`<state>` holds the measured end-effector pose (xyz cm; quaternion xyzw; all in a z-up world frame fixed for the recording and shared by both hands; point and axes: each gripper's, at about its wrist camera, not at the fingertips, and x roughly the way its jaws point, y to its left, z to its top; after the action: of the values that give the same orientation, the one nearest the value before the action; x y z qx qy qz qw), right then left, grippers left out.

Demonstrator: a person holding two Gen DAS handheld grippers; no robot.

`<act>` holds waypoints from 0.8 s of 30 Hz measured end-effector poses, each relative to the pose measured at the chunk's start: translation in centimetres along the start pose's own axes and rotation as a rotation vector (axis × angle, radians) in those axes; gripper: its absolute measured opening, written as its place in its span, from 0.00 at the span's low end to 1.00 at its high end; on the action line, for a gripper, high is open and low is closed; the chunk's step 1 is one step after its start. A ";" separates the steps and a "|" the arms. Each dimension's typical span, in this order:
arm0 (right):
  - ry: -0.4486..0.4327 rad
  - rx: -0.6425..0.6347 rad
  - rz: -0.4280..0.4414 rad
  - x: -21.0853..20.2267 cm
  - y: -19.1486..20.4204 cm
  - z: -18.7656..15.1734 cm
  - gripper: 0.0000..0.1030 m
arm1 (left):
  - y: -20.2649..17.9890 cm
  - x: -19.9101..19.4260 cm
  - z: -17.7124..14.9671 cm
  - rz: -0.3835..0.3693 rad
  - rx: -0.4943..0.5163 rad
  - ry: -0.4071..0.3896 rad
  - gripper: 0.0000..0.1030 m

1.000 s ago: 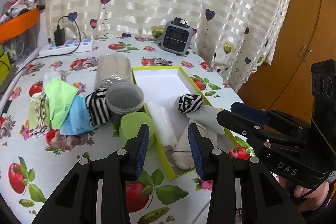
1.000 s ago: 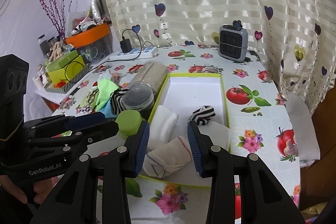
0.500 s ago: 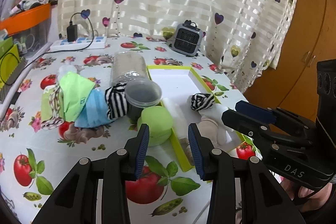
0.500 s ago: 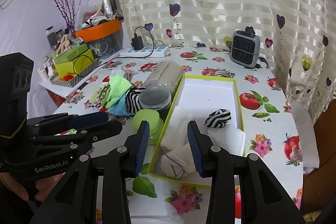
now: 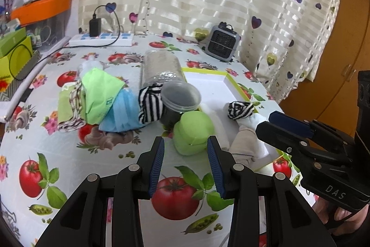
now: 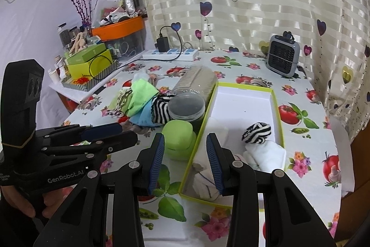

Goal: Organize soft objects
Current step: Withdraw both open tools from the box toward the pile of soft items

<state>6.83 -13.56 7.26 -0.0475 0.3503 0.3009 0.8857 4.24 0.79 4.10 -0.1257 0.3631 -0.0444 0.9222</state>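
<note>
**A:** ok so compared to a second ago we've pulled both grippers back from the lime-edged tray (image 6: pixel 276 108). The left gripper (image 5: pixel 185 161) used to sit over the rolled socks, now it's lined up with the green lidded pot (image 5: pixel 193 136) just outside the tray's left wall.

**B:** yep, and we've got nothing in either one. Left is spread wide and empty, right gripper (image 6: pixel 185 160) same, hovering over the tray's near-left corner.

**A:** soft stuff inside the tray: a striped sock ball (image 6: pixel 256 132) touching a white folded cloth (image 6: pixel 266 155), plus white rolls (image 5: pixel 245 147) at the near end.

**B:** and the unsorted pile (image 5: pixel 101 103) sits on the tablecloth (image 5: pixel 69 166) left of the clear jar (image 5: pixel 179 101), green, blue and striped pieces all overlapping.
</note>
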 end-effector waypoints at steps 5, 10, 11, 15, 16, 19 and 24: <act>0.003 -0.011 0.009 0.4 0.6 0.2 0.38 | 0.8 0.0 -0.2 0.012 -0.015 0.000 0.36; -0.004 -0.032 0.025 0.6 1.4 0.5 0.38 | 2.0 -0.2 -0.1 0.032 -0.039 -0.006 0.36; -0.001 -0.037 0.030 0.8 1.6 0.6 0.38 | 2.4 -0.3 -0.1 0.037 -0.046 -0.007 0.36; 0.006 -0.053 0.048 1.4 2.2 0.8 0.38 | 3.7 -0.4 -0.2 0.059 -0.074 -0.009 0.36; 0.007 -0.056 0.052 1.5 2.3 0.8 0.38 | 4.3 -0.4 -0.2 0.066 -0.084 -0.008 0.36; 0.014 -0.070 0.065 2.1 2.9 1.0 0.38 | 5.3 -0.4 -0.2 0.083 -0.105 -0.008 0.36; 0.028 -0.086 0.075 3.2 3.6 1.3 0.38 | 7.1 -0.4 -0.1 0.109 -0.143 -0.015 0.36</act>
<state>7.46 -8.62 6.62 -0.0767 0.3507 0.3481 0.8660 3.80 7.72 2.42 -0.1715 0.3648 0.0331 0.9146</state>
